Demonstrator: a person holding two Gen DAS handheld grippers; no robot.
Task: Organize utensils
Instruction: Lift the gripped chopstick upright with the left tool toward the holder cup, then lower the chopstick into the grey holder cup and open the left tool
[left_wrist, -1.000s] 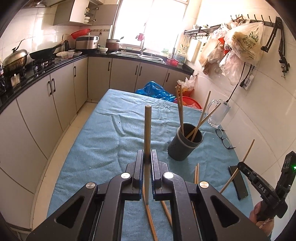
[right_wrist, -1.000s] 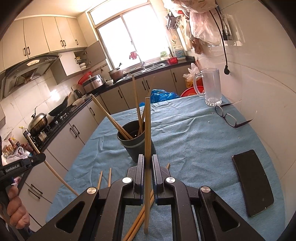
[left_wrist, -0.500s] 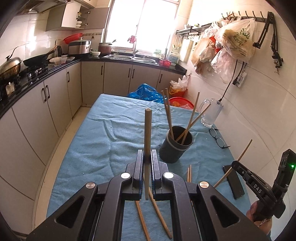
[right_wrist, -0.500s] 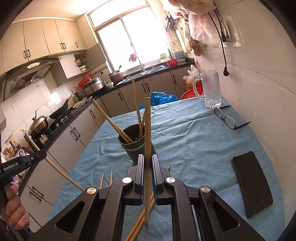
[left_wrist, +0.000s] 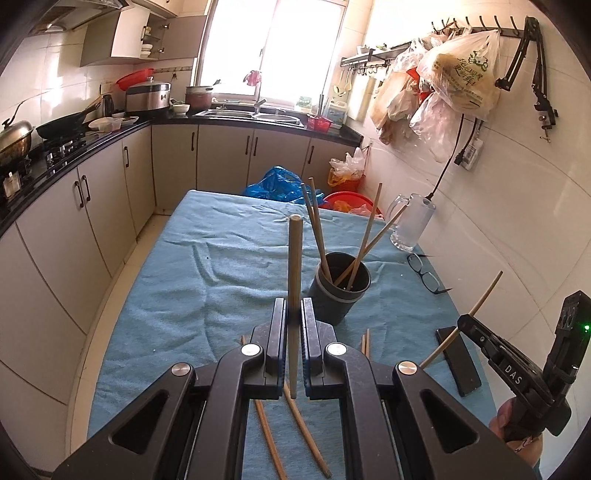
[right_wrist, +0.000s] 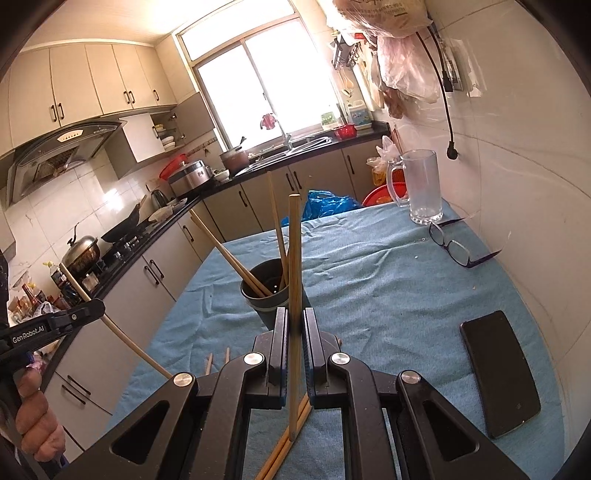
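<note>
So you've lifted the left gripper (left_wrist: 293, 321), clamped on its chopstick (left_wrist: 294, 258), a bit higher off the cloth while the right gripper (right_wrist: 294, 325) sits pinching its own chopstick (right_wrist: 294, 258), holder (left_wrist: 340, 291) at 1 o'clock, both ready to drop in.

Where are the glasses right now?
The glasses lie on the blue cloth by the wall in the right wrist view, just in front of the glass mug, beyond the black phone.
</note>
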